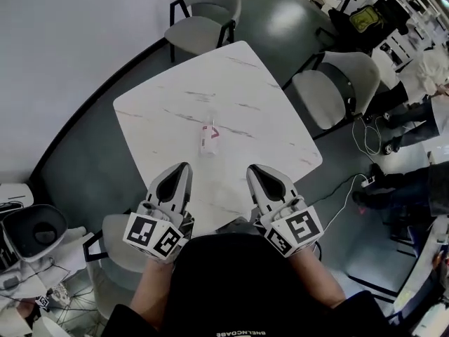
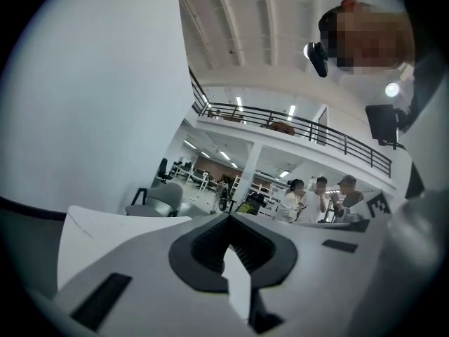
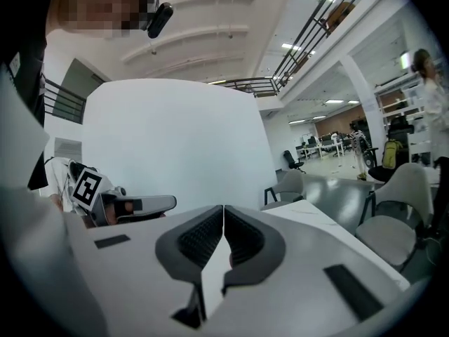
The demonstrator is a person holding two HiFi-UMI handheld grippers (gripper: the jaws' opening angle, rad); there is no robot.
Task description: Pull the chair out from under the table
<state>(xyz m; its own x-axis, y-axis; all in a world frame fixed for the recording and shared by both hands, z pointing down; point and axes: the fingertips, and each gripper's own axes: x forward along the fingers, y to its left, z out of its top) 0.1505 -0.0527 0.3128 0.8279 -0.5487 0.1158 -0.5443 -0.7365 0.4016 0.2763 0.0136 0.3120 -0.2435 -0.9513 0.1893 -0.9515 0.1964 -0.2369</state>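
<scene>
White marble tabletop, bottle mid. Left tool + right tool over near edge, jaws together, nothing held. Chair near-left, partly under tabletop.

The left gripper and right gripper hung side by side over the near edge of a white marble table; a clear bottle sat near its middle; grey chairs stood around it: the far chair, the right chair, the near-left chair
</scene>
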